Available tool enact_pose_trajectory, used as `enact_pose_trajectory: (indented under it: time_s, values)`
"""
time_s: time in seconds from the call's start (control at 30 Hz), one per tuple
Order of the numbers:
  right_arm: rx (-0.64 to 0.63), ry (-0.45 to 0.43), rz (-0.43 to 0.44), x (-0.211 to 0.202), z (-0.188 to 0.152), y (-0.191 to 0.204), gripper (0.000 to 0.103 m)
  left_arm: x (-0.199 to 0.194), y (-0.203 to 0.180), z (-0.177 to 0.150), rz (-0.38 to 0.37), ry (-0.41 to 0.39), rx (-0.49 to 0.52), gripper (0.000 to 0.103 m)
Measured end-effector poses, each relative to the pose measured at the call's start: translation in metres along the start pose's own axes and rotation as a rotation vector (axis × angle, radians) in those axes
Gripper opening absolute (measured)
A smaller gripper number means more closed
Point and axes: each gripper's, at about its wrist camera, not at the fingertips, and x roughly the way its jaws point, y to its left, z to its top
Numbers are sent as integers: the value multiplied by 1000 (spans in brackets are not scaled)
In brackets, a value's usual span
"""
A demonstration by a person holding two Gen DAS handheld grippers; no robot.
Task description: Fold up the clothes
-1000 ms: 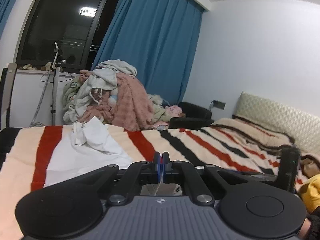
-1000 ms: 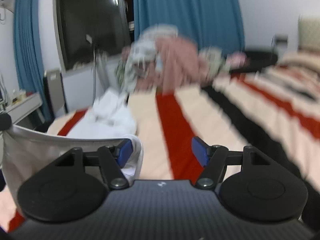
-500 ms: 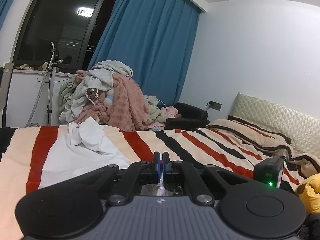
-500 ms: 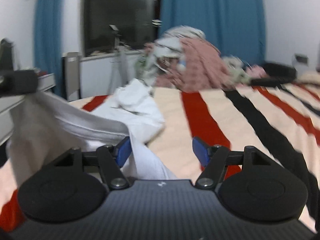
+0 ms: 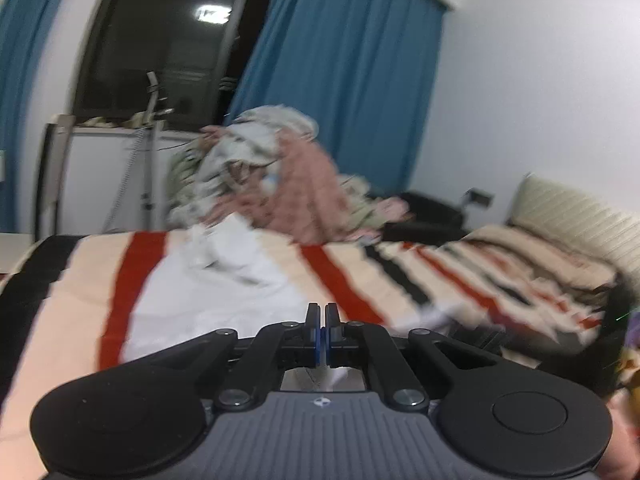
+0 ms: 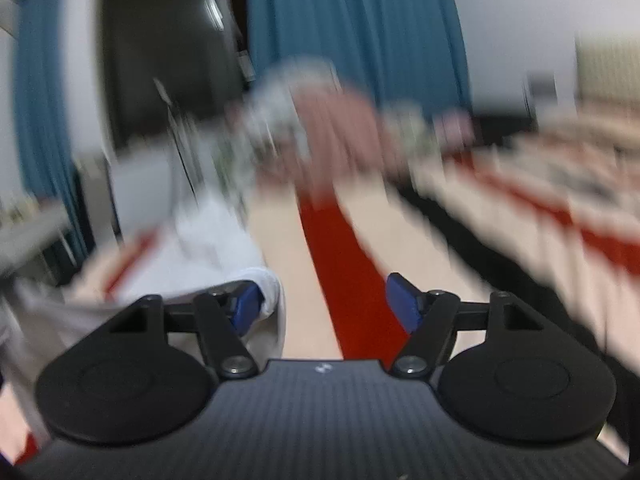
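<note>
Left gripper (image 5: 322, 330) is pinched tight on white cloth, a scrap showing just under the pads. The white garment (image 5: 224, 292) lies on the striped bedspread (image 5: 348, 280) toward 11 o'clock. Right gripper (image 6: 324, 300) is opening, nothing between its fingers; the garment's edge drapes its left finger (image 6: 246, 306). No readable writing, just a tiny round logo.

Ahead of me a striped blanket (image 5: 224, 280) covers the bed. Blue curtains (image 5: 344, 92) flank a dark window (image 5: 168, 48) on the far wall. Far right I see a padded headboard (image 5: 576, 216) and a black chair (image 5: 432, 216).
</note>
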Motion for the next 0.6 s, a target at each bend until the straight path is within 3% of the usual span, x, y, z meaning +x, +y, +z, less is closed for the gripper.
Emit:
enact_pose_trajectory:
  time_s: [0.07,0.2,0.33,0.47,0.6]
  values:
    - [-39,-73,46,-12,8,11,70,3,2,-7,23,46,-7,4]
    - [-97,-85,100,-16,10,28,70,12,1,-21,49,136,-23,11]
    - [-124,-79,126,-15,11,37,70,22,-10,-33,68,199,-4,41]
    - [-95,-46,144,-10,20,32,70,29,-27,-44,59,223,64,57]
    - [-70,-14,150,-7,22,23,70,32,-48,-52,57,213,155,65]
